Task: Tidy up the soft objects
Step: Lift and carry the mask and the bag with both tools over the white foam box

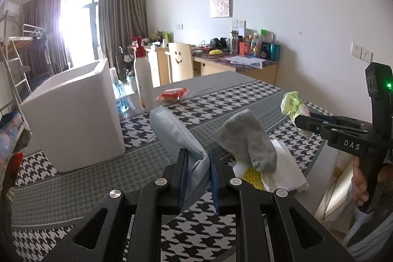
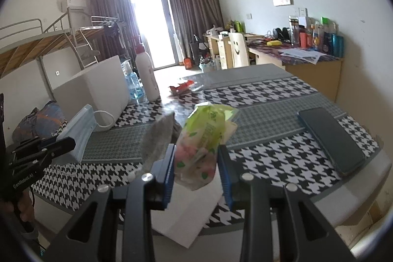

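A pale blue face mask (image 1: 176, 136) is pinched between the nearly closed pads of the left gripper (image 1: 198, 178) and sticks up ahead of it, off the houndstooth table (image 1: 73, 190). The right gripper (image 2: 196, 176) clamps a green-and-pink tissue packet (image 2: 206, 136), also lifted. A grey sock (image 1: 248, 141) stands just right of the left gripper, with the white foam box (image 1: 73, 119) further ahead to its left.

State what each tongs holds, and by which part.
Left tongs: blue face mask, pinched at its lower end. Right tongs: green tissue pack, gripped at its lower end.
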{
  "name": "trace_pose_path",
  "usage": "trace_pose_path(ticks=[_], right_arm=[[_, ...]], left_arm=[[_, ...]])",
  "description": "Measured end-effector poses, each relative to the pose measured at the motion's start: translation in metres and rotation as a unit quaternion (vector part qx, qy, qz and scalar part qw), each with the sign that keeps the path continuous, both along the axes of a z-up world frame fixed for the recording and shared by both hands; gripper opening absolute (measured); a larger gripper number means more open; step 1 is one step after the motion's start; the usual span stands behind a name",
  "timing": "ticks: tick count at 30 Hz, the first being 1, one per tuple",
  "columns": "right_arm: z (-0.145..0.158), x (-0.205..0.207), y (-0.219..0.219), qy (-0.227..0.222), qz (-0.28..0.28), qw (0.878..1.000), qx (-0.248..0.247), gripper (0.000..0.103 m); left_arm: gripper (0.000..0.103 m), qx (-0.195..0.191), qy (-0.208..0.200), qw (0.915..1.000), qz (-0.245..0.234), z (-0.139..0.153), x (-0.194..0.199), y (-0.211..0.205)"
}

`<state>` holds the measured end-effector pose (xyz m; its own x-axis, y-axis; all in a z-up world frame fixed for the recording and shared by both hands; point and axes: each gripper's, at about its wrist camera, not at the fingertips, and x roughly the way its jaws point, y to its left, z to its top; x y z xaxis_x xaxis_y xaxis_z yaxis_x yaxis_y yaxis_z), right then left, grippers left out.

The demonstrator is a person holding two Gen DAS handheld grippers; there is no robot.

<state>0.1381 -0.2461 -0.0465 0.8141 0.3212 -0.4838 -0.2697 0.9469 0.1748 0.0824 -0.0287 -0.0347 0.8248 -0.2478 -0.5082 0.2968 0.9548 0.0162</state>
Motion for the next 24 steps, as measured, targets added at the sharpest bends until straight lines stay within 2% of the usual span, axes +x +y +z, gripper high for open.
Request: trace_pose_path(ticks=[24], right_arm=[[0.032,0.025,0.039,-0.032,0.063,0.997,-0.005,0.038]], left_arm=[[0.018,-0.009,-0.03,0.9986,0.044,0.041,0.028,0.017]])
